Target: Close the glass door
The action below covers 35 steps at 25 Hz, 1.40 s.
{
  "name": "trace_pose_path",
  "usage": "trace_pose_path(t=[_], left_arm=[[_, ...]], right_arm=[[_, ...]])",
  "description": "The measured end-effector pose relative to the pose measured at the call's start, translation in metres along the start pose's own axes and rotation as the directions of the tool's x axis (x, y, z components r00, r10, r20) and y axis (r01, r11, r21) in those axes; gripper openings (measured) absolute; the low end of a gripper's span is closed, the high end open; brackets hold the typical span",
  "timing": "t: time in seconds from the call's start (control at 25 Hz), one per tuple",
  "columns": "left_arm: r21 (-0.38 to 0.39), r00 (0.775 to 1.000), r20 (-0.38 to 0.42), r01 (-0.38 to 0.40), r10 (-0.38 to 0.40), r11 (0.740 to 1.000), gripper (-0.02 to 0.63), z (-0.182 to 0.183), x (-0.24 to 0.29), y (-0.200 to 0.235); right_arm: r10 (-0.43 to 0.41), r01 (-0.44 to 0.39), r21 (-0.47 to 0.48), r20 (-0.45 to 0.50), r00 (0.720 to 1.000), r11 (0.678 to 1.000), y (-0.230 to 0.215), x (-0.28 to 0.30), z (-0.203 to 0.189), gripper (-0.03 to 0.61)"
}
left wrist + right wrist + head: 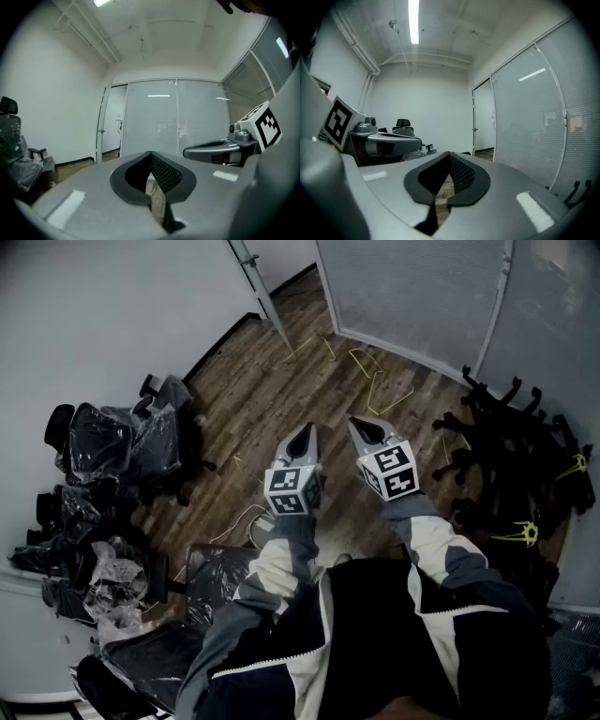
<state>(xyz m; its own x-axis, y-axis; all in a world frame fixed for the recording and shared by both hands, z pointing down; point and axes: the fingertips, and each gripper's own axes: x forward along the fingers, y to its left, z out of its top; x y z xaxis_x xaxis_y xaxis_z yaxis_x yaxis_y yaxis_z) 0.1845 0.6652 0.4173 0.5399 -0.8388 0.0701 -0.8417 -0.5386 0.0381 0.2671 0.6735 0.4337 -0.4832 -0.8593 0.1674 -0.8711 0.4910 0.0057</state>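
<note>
Ahead of me a frosted glass wall (412, 292) (187, 117) (534, 122) runs across the room, with an open doorway (115, 124) (483, 122) at its left end. A slim metal upright (261, 287) (101, 126) bearing a small handle stands at the opening's far side. I cannot tell whether it is the door leaf seen edge-on. Both grippers are held side by side at chest height, well short of the doorway. My left gripper (305, 430) (150, 157) is shut on nothing. My right gripper (359, 425) (449, 157) is also shut and empty.
Plastic-wrapped office chairs (122, 442) crowd the left wall. Black chair bases (506, 437) are stacked at the right by the glass. Yellow straps (375, 381) lie on the wood floor ahead. Another wrapped chair (216, 587) stands close at my left side.
</note>
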Motion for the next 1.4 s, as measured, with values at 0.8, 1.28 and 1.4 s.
trace_pose_path(t=[0.8, 1.28, 1.4], left_arm=[[-0.010, 1.000, 0.019, 0.009, -0.009, 1.000, 0.003, 0.005, 0.014, 0.036], [-0.030, 1.000, 0.028, 0.010, -0.010, 1.000, 0.003, -0.004, -0.006, 0.108], [-0.044, 1.000, 0.028, -0.009, 0.010, 0.999, 0.003, -0.011, -0.014, 0.147]], right_arm=[[0.014, -0.015, 0.024, 0.030, 0.999, 1.000, 0.006, 0.033, 0.012, 0.003], [0.063, -0.063, -0.017, 0.000, 0.998, 0.998, 0.059, 0.094, 0.016, 0.005], [0.063, -0.064, -0.015, -0.021, 0.998, 0.998, 0.075, 0.122, 0.016, 0.005]])
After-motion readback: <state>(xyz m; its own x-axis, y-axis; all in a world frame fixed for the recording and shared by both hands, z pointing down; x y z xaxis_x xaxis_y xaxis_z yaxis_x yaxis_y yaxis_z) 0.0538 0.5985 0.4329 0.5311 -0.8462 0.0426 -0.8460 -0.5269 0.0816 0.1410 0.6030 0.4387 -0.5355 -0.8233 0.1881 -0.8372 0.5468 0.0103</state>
